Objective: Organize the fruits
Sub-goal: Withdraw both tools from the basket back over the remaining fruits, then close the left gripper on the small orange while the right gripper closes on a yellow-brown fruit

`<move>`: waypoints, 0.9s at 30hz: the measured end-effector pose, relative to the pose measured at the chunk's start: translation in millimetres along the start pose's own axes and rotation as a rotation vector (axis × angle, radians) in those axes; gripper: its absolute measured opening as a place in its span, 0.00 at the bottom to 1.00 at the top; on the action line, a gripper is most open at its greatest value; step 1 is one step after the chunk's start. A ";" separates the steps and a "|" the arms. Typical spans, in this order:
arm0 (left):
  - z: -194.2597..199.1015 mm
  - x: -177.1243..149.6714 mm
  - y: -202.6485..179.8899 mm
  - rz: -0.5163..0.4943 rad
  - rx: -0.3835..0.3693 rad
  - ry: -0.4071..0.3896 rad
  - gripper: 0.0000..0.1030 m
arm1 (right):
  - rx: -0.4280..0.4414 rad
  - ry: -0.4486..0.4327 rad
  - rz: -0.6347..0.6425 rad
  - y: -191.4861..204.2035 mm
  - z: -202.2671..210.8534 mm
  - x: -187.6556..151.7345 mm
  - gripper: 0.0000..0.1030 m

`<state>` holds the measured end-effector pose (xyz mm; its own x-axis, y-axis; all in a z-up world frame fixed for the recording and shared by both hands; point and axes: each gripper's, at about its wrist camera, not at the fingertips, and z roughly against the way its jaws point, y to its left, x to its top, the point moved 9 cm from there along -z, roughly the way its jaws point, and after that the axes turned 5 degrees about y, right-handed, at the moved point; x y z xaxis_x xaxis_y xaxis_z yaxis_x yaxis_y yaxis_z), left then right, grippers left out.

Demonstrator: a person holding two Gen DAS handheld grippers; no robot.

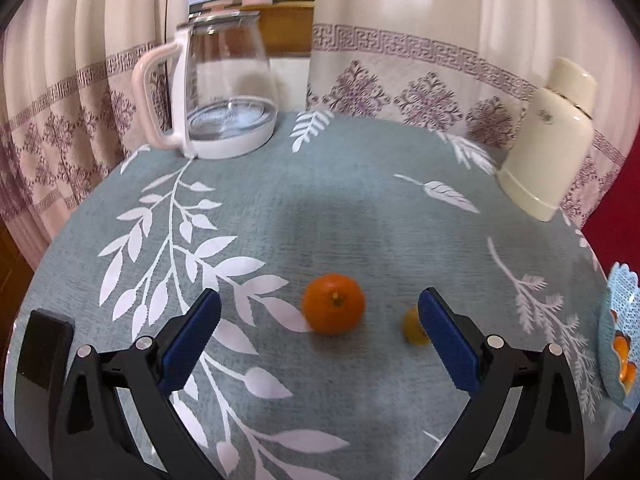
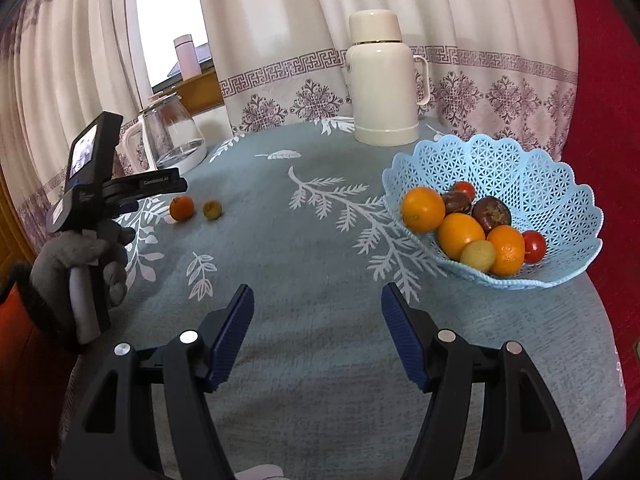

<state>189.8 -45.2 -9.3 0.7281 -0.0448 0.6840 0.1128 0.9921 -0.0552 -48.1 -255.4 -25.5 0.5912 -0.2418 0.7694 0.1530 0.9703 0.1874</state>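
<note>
The table (image 2: 320, 340), under its blue-green leaf-print cloth, carries everything. Near its right edge stands the blue lattice basket (image 2: 532, 184), already holding about 8 fruits. Toward the left edge, well apart from the basket, 2 loose fruits lie just beside each other: the orange tangerine (image 1: 334, 309) and a smaller yellow-green fruit (image 1: 414, 330).

The left gripper (image 1: 320, 340) is spread wide with nothing between its pads, and the tangerine lies just ahead of the gap. The right gripper (image 2: 318, 334) is half spread and empty, over bare cloth near the front edge.

The step in hand looks like picking up the tangerine. To do it well, centre the gap on the tangerine, so the right-hand finger (image 1: 448, 344) passes between the 2 fruits without nudging the small one, then close gently at its widest girth.

The tangerine is nearly round, with no real long axis; its stem dimple faces up, tilted toward the left camera.
</note>
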 end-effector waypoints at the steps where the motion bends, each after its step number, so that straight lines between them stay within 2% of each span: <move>1: -3.4 0.2 1.5 0.002 -0.001 0.009 0.97 | 0.001 0.003 0.001 -0.1 -0.4 0.0 0.64; 5: -16.7 0.1 4.5 -0.001 0.001 0.037 0.94 | -0.001 0.013 0.008 1.2 -3.0 -1.0 0.64; 10: -34.0 -5.0 5.0 -0.010 -0.002 0.081 0.73 | -0.001 0.022 0.007 1.2 -5.5 -2.1 0.64; 20: -41.1 -10.2 -1.0 -0.014 -0.082 0.106 0.54 | -0.006 0.035 0.011 0.3 -9.2 -3.1 0.64; 23: -38.5 -11.5 -6.2 -0.029 -0.114 0.100 0.41 | -0.006 0.037 0.011 0.2 -9.9 -3.0 0.64; 27: -35.9 -12.3 -8.7 -0.034 -0.126 0.090 0.40 | -0.008 0.042 0.011 -0.4 -10.9 -3.0 0.64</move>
<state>204.2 -57.5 -43.4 0.7795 -0.0942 0.6193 0.2184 0.9675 -0.1278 -41.3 -255.2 -34.6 0.6255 -0.2313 0.7451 0.1522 0.9729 0.1742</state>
